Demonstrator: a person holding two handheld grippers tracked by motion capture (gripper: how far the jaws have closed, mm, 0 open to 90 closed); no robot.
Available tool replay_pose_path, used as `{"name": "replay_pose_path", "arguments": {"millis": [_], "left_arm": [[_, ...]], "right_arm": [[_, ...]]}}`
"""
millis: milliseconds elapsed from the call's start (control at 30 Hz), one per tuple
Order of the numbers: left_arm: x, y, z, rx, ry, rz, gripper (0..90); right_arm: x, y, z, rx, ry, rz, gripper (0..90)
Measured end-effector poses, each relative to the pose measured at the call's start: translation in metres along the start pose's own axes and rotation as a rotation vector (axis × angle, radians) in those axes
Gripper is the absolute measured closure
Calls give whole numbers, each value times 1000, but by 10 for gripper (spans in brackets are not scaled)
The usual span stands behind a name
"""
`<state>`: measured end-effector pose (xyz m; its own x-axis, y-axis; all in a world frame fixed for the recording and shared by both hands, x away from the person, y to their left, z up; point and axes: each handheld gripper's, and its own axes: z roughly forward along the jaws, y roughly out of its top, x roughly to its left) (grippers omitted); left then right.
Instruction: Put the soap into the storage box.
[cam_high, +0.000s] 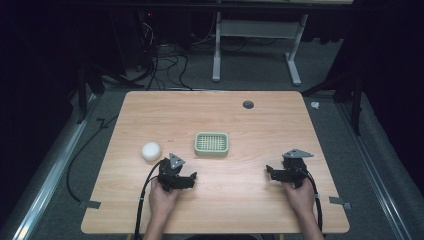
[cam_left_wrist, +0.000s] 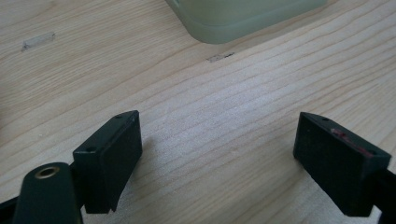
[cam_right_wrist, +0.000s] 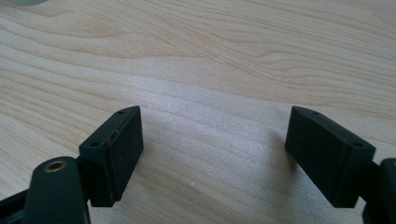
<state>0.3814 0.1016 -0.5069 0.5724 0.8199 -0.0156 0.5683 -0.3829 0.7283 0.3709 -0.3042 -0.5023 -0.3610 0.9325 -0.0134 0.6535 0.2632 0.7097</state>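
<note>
A pale green slotted tray (cam_high: 211, 143) lies near the middle of the wooden table (cam_high: 260, 120). A white round object (cam_high: 151, 151) sits to its left. My left gripper (cam_high: 186, 178) rests on the table in a hand, below and left of the tray, just right of the white object. Its jaws stand wide apart over bare wood, with the green tray's corner (cam_left_wrist: 233, 23) ahead. My right gripper (cam_high: 270, 172) is held low on the right side of the table, jaws wide apart, nothing between them; in its view my right gripper (cam_right_wrist: 215, 154) faces bare wood.
A dark round hole (cam_high: 248, 104) is set in the table near its far edge. Black cables (cam_high: 165, 60) and a white table frame (cam_high: 260, 35) stand on the floor beyond. Tape strips (cam_high: 90, 204) mark the front corners.
</note>
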Motion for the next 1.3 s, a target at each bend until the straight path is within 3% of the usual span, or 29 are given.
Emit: {"name": "replay_pose_path", "arguments": {"millis": [967,1300], "left_arm": [[-2,-2,-2,-6,5,-12,170],[-2,-4,-7,8,47,-37,168]], "right_arm": [[0,0,0,0,1,-2,200],[0,0,0,1,3,-5,200]]}}
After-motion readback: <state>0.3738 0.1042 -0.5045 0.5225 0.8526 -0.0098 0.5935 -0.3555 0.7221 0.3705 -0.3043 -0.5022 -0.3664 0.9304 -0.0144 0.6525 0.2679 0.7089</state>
